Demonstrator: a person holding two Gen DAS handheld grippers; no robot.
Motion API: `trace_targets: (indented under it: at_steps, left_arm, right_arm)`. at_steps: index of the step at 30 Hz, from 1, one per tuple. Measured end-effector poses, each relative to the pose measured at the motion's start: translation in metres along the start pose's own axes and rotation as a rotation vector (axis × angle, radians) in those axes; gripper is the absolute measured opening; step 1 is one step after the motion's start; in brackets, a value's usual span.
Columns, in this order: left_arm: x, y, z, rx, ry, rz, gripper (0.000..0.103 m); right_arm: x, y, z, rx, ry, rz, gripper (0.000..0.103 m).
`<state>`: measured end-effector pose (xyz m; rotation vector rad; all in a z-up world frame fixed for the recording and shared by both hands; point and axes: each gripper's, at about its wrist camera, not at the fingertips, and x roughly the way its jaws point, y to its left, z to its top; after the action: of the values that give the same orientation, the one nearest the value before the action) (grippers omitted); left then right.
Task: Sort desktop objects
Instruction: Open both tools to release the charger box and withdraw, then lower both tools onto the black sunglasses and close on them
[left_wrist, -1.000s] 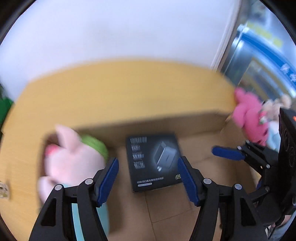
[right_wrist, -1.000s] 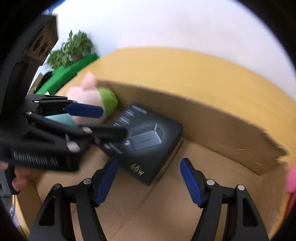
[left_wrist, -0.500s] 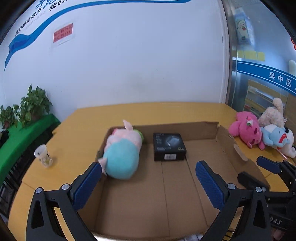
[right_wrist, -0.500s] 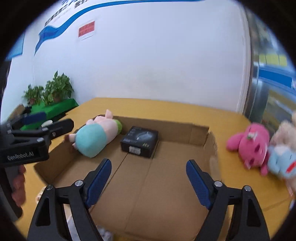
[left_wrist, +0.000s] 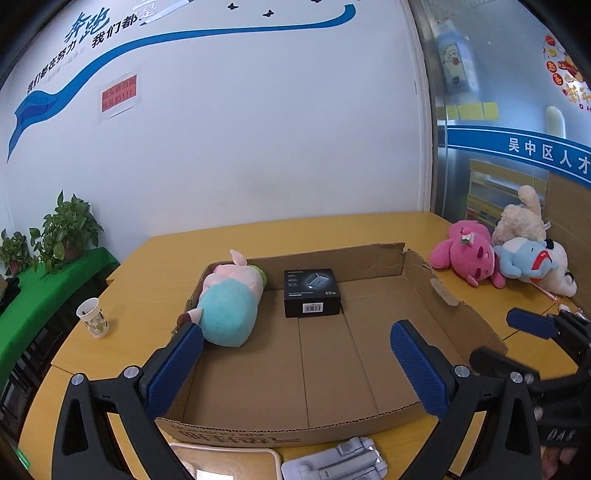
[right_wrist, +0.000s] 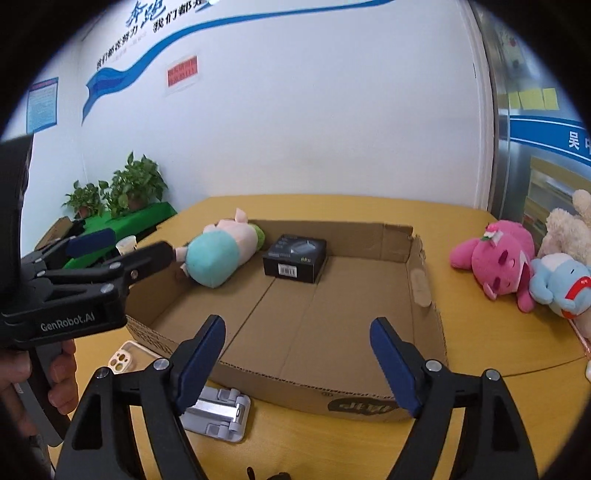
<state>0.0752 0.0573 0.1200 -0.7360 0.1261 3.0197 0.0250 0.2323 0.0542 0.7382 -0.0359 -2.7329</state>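
Shallow open cardboard tray (left_wrist: 436, 291) sits mid-table on the yellow wooden tabletop (left_wrist: 155, 254); inside, against its far wall, the pink-and-teal plush pig (left_wrist: 231, 304) lies left of the small black charger box (left_wrist: 311, 292). Paper cup (left_wrist: 92, 317) stands left of the tray; pink, cream and blue plush toys (left_wrist: 506, 254) heaped to its right. Grey folding phone stand (right_wrist: 218, 411) and clear phone case (right_wrist: 127, 356) lie before the tray's near wall.
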Motion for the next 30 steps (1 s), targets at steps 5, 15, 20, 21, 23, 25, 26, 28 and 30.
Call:
trace_targets:
  at_steps: [5, 15, 20, 21, 23, 25, 26, 28, 30]
  left_arm:
    - [-0.004, -0.005, 0.0, 0.003, 0.021, -0.013, 0.103]
    - [-0.02, -0.001, -0.023, -0.076, 0.091, -0.159, 0.103]
    - [-0.019, -0.003, -0.051, -0.104, 0.195, -0.289, 0.103]
    - [-0.019, -0.004, -0.058, -0.104, 0.212, -0.31, 0.103]
    - [-0.018, -0.004, -0.07, -0.119, 0.245, -0.329, 0.103]
    - [-0.015, -0.005, -0.083, -0.141, 0.3, -0.368, 0.103]
    - [-0.013, -0.006, -0.089, -0.147, 0.321, -0.385, 0.103]
    - [-0.01, -0.008, -0.1, -0.155, 0.357, -0.405, 0.103]
    - [-0.007, -0.011, -0.11, -0.165, 0.392, -0.424, 0.103]
  right_arm:
    - [-0.005, -0.022, 0.013, 0.066, -0.032, 0.053, 0.081]
    - [-0.082, -0.005, 0.059, -0.054, -0.149, 0.069, 0.081]
    - [-0.118, -0.002, 0.042, -0.155, -0.077, 0.053, 0.081]
    - [-0.122, -0.001, 0.032, -0.171, -0.042, 0.052, 0.081]
    - [-0.126, 0.002, 0.004, -0.191, 0.039, 0.055, 0.081]
    - [-0.121, 0.008, -0.031, -0.194, 0.14, 0.069, 0.081]
    - [-0.115, 0.012, -0.052, -0.191, 0.206, 0.088, 0.081]
    - [-0.102, 0.02, -0.09, -0.181, 0.318, 0.124, 0.081]
    - [-0.086, 0.029, -0.125, -0.169, 0.411, 0.129, 0.079]
